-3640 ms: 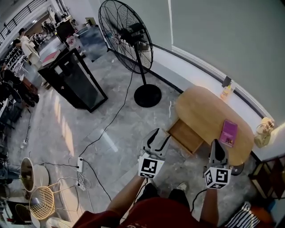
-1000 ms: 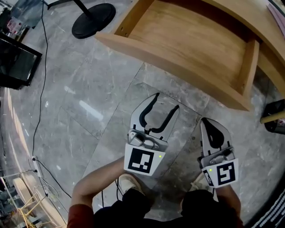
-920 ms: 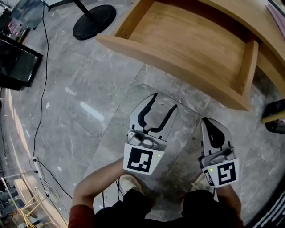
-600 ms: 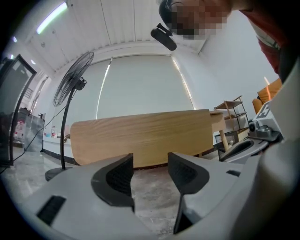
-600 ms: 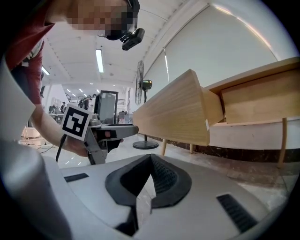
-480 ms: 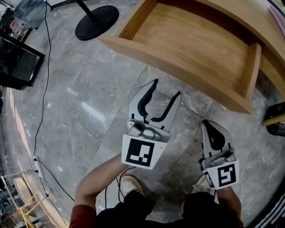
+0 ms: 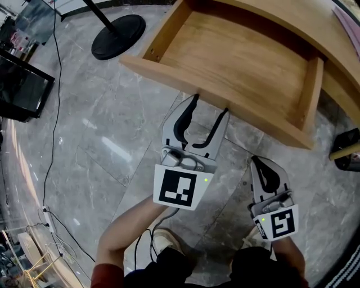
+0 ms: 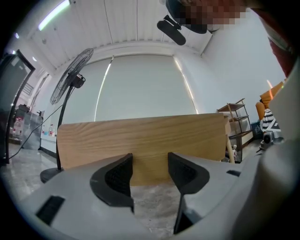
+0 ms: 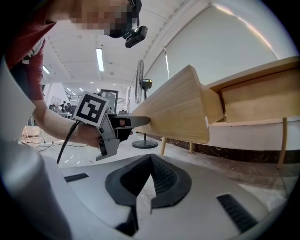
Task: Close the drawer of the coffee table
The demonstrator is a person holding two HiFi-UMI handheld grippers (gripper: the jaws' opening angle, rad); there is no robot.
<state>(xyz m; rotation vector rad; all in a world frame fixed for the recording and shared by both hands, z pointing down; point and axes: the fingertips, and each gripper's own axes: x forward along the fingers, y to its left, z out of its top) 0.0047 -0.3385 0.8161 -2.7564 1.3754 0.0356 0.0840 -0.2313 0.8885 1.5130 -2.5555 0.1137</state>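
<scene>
Grey marble floor (image 7: 84,140) lies open to the left of the light wooden drawer (image 7: 242,62), which stands pulled out from the rounded wooden coffee desk (image 7: 292,17). Left tool (image 7: 209,104): jaws spread, nothing between them, both tips at the drawer's front panel. Right tool (image 7: 257,162): jaws pressed together, empty, over the floor, apart from the drawer. Round black fan base (image 7: 118,36) stands near the drawer's far left corner.

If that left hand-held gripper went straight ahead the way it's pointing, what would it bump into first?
The wooden front panel of the open drawer. The left hand-held gripper points its open jaws squarely at it, with the tips apparently at or almost against the wood.
</scene>
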